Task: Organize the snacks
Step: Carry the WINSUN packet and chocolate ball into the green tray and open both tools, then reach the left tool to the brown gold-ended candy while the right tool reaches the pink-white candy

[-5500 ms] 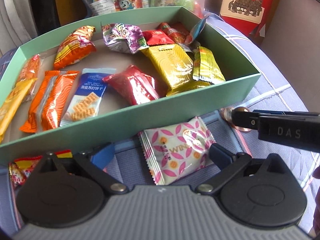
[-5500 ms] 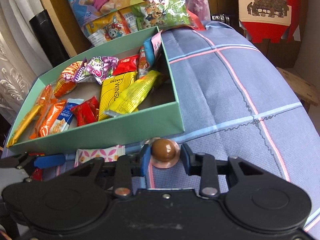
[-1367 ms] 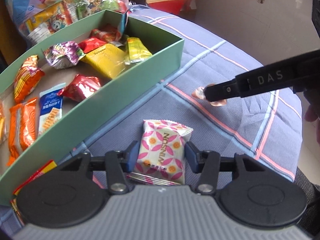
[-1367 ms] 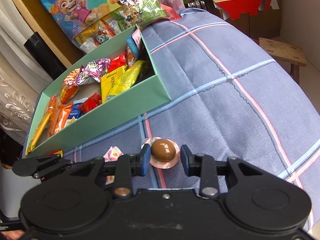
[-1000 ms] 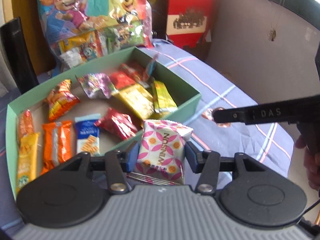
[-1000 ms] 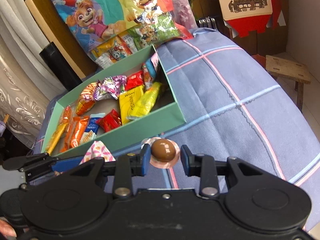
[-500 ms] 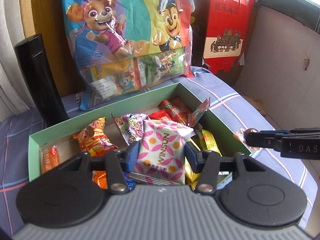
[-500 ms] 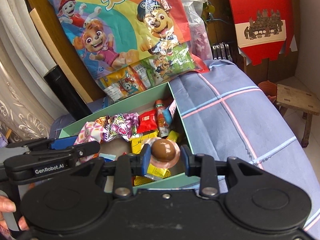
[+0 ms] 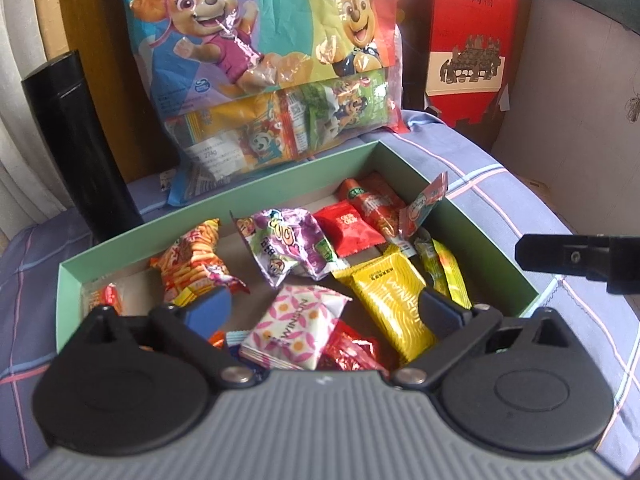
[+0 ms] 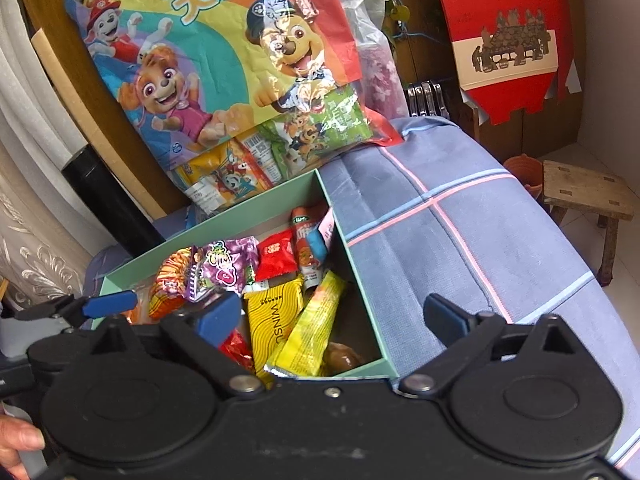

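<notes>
Left gripper (image 9: 324,312): fingers opening, spread wide above the box, nothing pressed between them.
Right gripper (image 10: 332,320): fingers opening too, wide apart over the box's right near corner, clamped on nothing.
Box (image 9: 404,160): pale green, open-topped, on a blue checked cloth (image 10: 460,240) (what lies under the cloth is hidden).
Pink packet (image 9: 296,330): white with pink flowers, lies tilted in the box between the left fingers, touching neither, resting on a red packet (image 9: 352,354).
Chocolate (image 10: 340,354): brown, in clear wrap, sits in the box's near right corner, just beside a long yellow-green pack (image 10: 312,332).
Other snacks: yellow packet (image 9: 388,300), purple bag (image 9: 286,252), small red packet (image 9: 352,228), orange bag (image 9: 192,264), all inside the box.
Behind the box: big cartoon-dog bag (image 10: 224,72) leaning upright; black cylinder (image 9: 76,140) to its left; red carton (image 10: 504,32) to the right.
Person: a hand (image 10: 16,446) shows at the lower left of the right view.
</notes>
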`<state>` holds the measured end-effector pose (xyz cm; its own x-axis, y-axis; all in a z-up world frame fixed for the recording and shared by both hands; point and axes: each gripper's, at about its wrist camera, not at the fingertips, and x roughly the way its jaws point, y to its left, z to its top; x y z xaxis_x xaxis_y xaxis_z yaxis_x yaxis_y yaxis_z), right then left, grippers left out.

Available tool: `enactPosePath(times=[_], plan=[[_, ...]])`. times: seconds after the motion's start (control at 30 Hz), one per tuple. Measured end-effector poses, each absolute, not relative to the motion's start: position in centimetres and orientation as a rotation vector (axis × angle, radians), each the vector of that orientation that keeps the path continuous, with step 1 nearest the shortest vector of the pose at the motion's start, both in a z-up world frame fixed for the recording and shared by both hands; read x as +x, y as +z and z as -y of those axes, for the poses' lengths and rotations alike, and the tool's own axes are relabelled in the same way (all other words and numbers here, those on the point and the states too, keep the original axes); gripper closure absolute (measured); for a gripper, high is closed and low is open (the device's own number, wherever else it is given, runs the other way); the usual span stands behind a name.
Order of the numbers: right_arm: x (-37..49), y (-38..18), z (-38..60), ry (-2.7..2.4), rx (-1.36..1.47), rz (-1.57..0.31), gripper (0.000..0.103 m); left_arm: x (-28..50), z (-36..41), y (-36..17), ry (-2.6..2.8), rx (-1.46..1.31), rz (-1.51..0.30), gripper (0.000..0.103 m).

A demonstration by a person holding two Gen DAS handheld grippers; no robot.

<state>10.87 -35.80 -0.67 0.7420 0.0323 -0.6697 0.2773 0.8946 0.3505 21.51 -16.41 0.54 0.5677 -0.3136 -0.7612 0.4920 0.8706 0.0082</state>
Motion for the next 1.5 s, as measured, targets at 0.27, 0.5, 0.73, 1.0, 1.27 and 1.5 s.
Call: enactPosePath(times=[0.27, 0.5, 0.73, 1.0, 1.27, 1.5], plan=[[10.0, -0.4, 34.1, -0.112, 0.444, -0.757, 0.0, 19.5, 15.1, 0.8, -0.477, 0.217, -0.855, 0.0], [8.0, 0.8, 31.5, -0.078, 0.418, -0.766, 0.0, 16.5, 12.7, 1.9, -0.466, 0.18, -0.845, 0.0], [5.1, 1.1, 28.2, -0.03, 0.38, -0.79, 0.0, 11.6, 9.6, 1.7, -0.473, 0.177, -0.852, 0.0], [1.0, -0.7, 25.4, 0.004, 0.371, -0.837, 0.0, 5.7, 6.9, -1.3, -0.505, 0.195, -0.935, 0.0], [-2.7, -3.9, 23.1, 0.044, 0.366, -0.908, 0.0, 1.2, 6.7, -4.3, -0.594, 0.246, -1.016, 0.0], [-4.3, -6.1, 22.7, 0.081, 0.425, -0.959, 0.021, -0.6, 7.0, -6.1, -0.603, 0.285, -1.059, 0.0]])
